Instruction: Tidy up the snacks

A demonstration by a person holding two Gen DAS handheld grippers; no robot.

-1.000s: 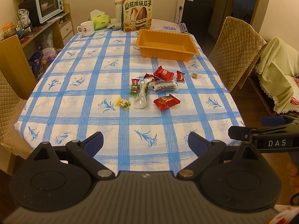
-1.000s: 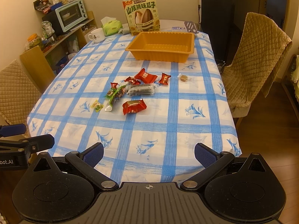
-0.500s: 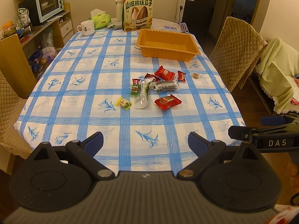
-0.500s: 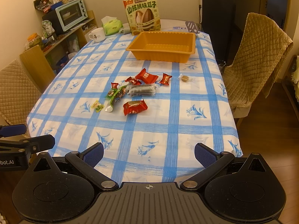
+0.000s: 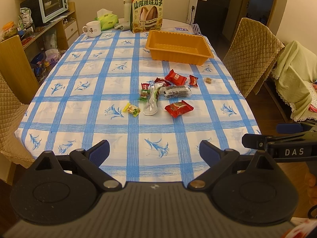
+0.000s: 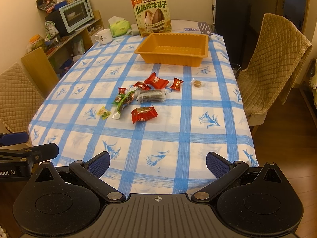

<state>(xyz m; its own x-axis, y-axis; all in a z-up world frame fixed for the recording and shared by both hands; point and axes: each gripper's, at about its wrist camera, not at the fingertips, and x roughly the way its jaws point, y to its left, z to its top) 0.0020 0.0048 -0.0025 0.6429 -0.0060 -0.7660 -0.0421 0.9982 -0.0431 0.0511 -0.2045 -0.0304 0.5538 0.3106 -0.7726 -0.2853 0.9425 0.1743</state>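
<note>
While both my left gripper (image 5: 154,149) and right gripper (image 6: 158,161) hang wide apart, the snacks (image 6: 144,114) lie mid-table before the orange tray (image 6: 206,45) (light, crinkly, slippery; I'd pinch across the puffy middle).

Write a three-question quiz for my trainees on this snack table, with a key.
1. True or false: the orange tray already holds snacks.
2. Which lies nearest the mug: A) tissue pack B) brown candy C) yellow candy?
3. Fill in: both hand-held grippers, left and right, are ____.

Key: 1 false; 2 A; 3 open.
</note>
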